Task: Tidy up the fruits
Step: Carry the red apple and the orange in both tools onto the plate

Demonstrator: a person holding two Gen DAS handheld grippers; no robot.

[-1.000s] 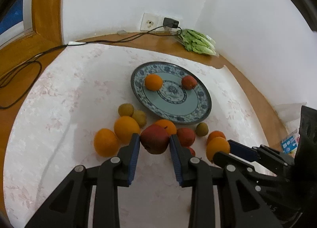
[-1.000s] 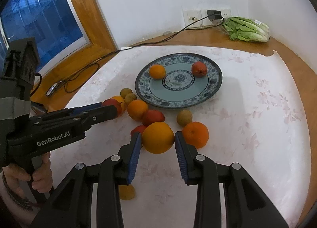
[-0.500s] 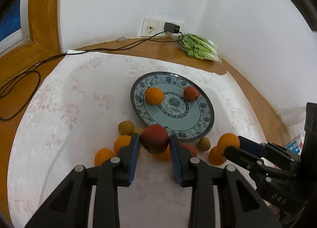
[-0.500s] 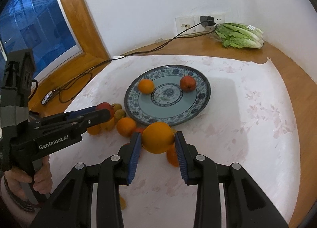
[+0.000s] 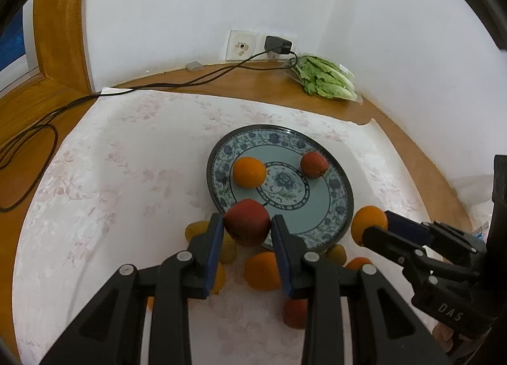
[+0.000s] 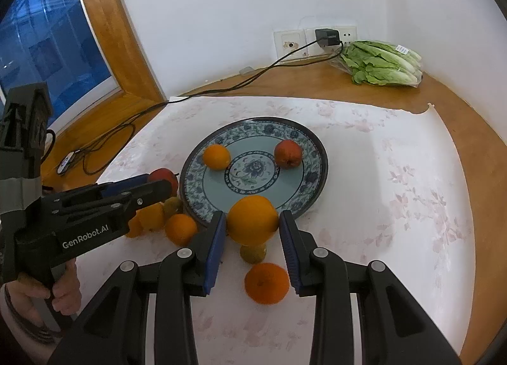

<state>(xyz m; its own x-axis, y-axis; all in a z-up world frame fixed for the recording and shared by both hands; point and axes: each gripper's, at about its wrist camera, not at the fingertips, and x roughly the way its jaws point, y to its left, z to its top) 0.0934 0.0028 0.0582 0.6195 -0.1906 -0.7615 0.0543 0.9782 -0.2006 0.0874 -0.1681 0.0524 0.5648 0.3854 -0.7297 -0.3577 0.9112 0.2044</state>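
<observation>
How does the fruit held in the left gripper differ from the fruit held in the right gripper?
Colour: the red apple in the left gripper is dark red with a yellowish patch, while the orange in the right gripper is evenly orange.
Surface: the apple looks smooth; the orange looks finely dimpled.
Shared: each is clamped between blue pads, lifted off the cloth, near the front rim of the blue patterned plate.
</observation>
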